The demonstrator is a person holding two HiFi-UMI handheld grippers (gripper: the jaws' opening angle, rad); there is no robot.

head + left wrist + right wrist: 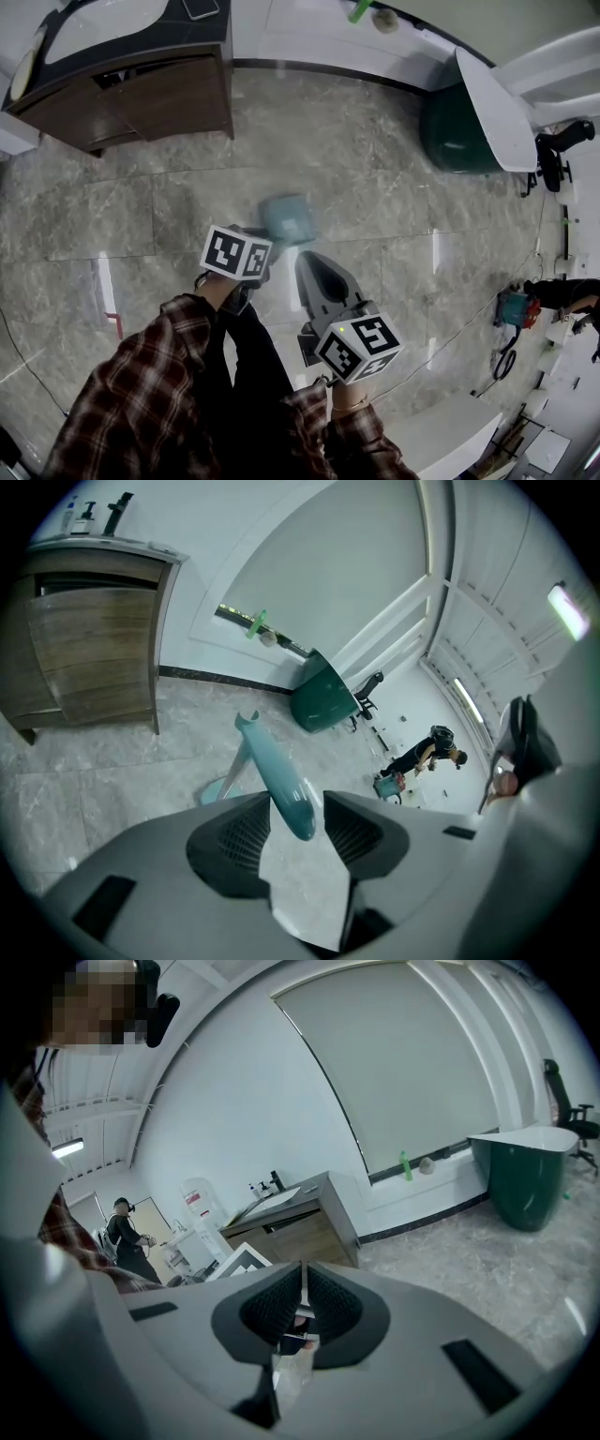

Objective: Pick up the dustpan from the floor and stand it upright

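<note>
The teal dustpan point(286, 220) shows blurred on the marble floor just beyond both grippers. In the left gripper view its pan point(217, 789) rests on the floor and its long handle point(277, 771) rises tilted toward me, its end lying between the jaws. My left gripper point(298, 808) is open: the handle sits against the left pad, with a gap to the right pad. In the head view the left gripper point(265, 253) is right at the dustpan. My right gripper point(314, 265) hangs beside it on the right, apart from the dustpan, pads point(302, 1283) together on nothing.
A wooden vanity cabinet point(141, 94) stands at the back left. A dark green tub with a white lid point(464, 131) sits at the back right by the wall. A person point(422, 752) crouches farther off near a small red and blue machine point(516, 307); a cable runs across the floor.
</note>
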